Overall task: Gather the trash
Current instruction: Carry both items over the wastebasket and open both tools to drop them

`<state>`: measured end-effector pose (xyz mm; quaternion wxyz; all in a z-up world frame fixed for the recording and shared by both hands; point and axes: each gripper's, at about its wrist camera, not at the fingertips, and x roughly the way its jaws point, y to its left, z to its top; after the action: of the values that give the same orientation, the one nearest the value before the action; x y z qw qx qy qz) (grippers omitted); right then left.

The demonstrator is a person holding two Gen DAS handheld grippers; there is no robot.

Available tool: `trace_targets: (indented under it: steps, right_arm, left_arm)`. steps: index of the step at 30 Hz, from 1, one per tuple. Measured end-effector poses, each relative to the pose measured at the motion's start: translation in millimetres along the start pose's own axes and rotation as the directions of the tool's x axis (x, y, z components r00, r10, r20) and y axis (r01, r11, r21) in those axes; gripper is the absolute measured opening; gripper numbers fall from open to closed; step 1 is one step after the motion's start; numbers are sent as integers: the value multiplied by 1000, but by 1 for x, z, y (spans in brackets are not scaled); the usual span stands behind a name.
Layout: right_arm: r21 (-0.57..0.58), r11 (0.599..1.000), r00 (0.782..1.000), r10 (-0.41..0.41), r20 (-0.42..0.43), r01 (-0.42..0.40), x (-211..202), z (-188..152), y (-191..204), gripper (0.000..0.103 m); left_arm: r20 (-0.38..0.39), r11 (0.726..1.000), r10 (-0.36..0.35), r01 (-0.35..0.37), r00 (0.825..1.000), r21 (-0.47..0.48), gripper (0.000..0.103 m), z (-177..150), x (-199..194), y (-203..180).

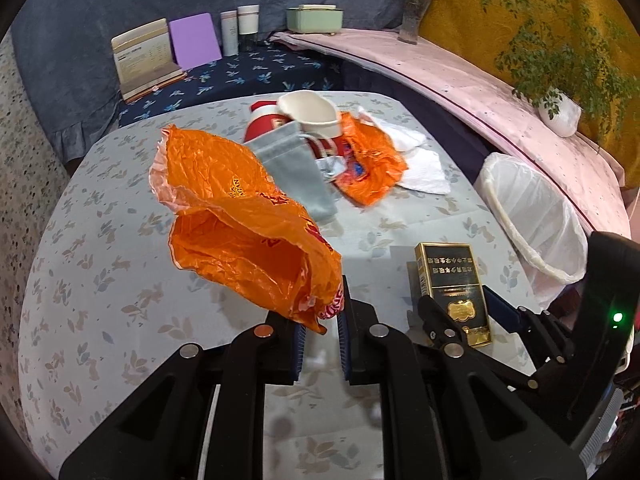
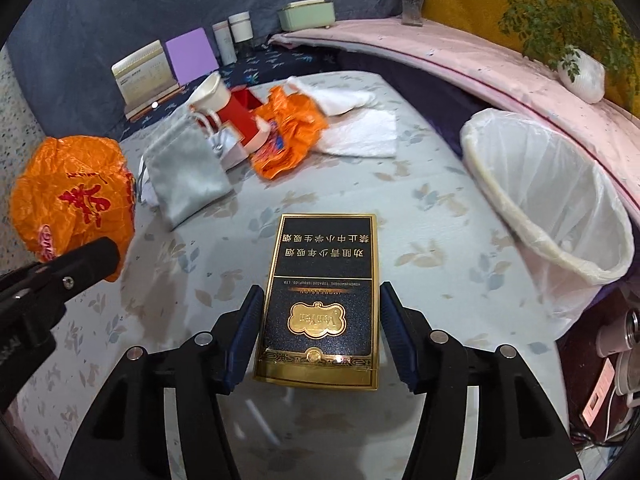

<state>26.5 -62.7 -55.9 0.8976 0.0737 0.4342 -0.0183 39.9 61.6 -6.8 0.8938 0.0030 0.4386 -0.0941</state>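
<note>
The left gripper [image 1: 322, 340] has its fingers [image 1: 295, 354] pinched together on the lower edge of an orange plastic bag [image 1: 244, 224], which billows up, held clear of the surface [image 1: 100, 280]. The right gripper [image 2: 318, 334] has its fingers [image 2: 244, 332] apart, one on each side of a black-and-gold cigarette box [image 2: 320, 292]; the left pad looks to be against the box's side, while a sliver of gap shows at the right pad, so no firm grip yet.

To do this step well, I would square the fingers on the box's long sides and close until both pads bear evenly before lifting, then carry both pieces to the white-lined bin [image 2: 552, 208] just off the surface's right edge.

The right wrist view shows the box's face, the pad gaps and the bin's open mouth; the left wrist view shows the pinch on the bag. Both views show the remaining litter by the far edge: a second orange wrapper [image 1: 372, 160], a grey pouch [image 1: 300, 176], white tissues [image 1: 424, 168].
</note>
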Motion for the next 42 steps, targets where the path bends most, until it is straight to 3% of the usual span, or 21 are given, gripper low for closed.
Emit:
trace_targets:
  steps: [14, 31, 42]
  right_arm:
    - [146, 987, 993, -74, 90, 61, -36, 18, -96, 56]
    - [296, 941, 969, -211, 128, 166, -49, 36, -204, 56]
    - [351, 915, 957, -257, 133, 197, -48, 46, -236, 56]
  left_arm:
    - [-7, 983, -130, 130, 991, 129, 14, 20, 14, -91]
    - [-54, 906, -298, 300, 953, 299, 14, 45, 47, -211]
    - [-78, 863, -350, 353, 934, 361, 14, 62, 68, -251]
